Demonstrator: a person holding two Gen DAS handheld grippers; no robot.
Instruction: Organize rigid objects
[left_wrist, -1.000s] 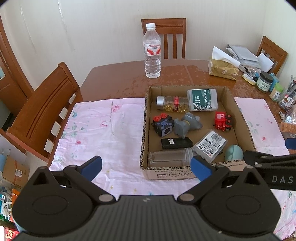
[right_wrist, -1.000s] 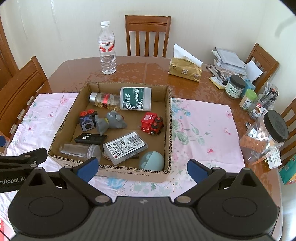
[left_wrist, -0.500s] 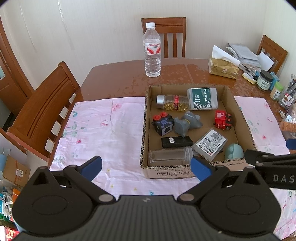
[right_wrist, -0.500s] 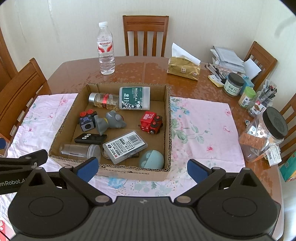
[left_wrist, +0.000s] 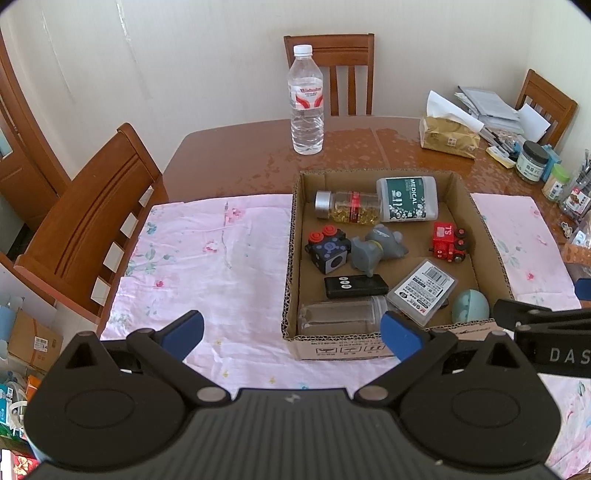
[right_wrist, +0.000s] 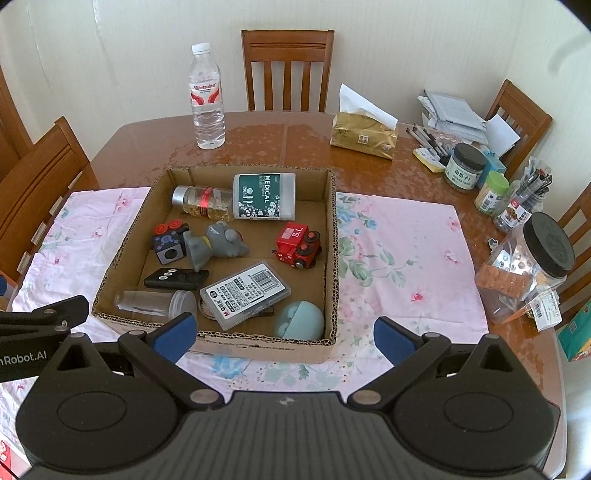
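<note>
Tongs-wise, our left tongs (left_wrist: 291, 334) and right tongs (right_wrist: 284, 338) hang wide and empty short of the cardboard box (right_wrist: 330, 236). Everything rigid lies jumbled inside it, so unpacking or finished, hard to say.

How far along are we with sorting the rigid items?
Nine small items, among them the red toy train and medical bottle, lie in the cardboard box. Left gripper and right gripper are open, holding nothing. This fits items just gathered, or awaiting unloading; the pink cloth beside it is bare.
</note>
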